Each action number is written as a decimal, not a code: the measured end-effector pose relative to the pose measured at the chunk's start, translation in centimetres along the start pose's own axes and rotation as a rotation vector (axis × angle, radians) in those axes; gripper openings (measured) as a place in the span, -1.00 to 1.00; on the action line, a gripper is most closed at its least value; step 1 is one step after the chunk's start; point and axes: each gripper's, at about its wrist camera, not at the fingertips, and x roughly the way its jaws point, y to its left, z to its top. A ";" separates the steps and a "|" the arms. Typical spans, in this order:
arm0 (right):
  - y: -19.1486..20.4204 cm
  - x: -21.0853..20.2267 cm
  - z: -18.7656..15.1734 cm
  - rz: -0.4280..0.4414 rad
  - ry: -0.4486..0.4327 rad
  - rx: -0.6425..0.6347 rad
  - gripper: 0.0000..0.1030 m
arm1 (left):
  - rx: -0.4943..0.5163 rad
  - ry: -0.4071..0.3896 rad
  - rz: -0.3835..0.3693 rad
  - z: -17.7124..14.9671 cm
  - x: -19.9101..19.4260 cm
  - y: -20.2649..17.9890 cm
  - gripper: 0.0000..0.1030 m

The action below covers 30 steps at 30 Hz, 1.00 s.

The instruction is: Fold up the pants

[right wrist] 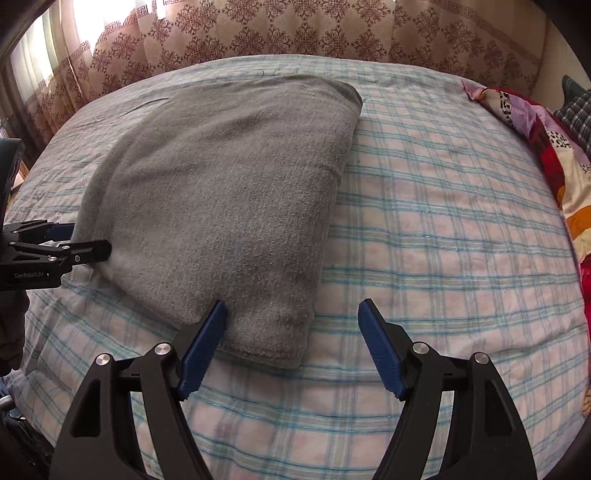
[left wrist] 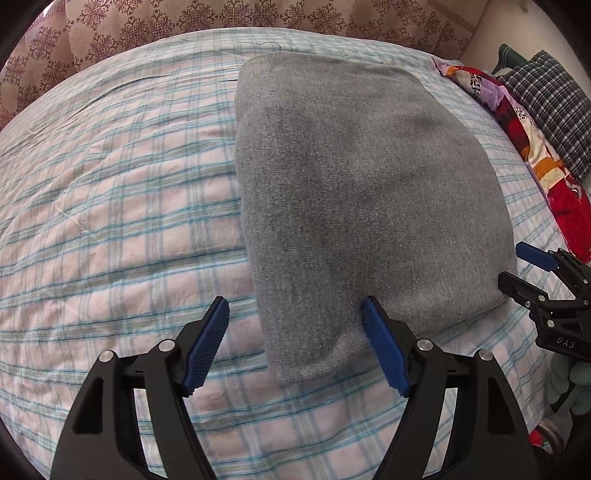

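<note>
Grey pants point(left wrist: 362, 206), folded into a thick rectangle, lie on the checked bedsheet point(left wrist: 110, 221), long axis running away from both tongs. Left tongs point(left wrist: 295, 343) and right tongs point(right wrist: 291, 343) gape empty, each straddling a near corner, equally close.

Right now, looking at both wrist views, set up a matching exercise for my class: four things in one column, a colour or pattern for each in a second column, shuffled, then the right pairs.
Column one:
1. folded pants
2. bedsheet
3. curtain
4. left gripper pads

Column two:
A. blue
B. plain grey
C. beige with a dark floral print
D. pale checks with teal lines

Pairs: 1-B, 2-D, 3-C, 4-A
</note>
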 end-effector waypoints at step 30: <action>2.4 -8.8 -2.1 -0.104 -0.320 -0.006 0.79 | 0.056 -0.282 0.296 -1.7 -12.0 -8.8 0.95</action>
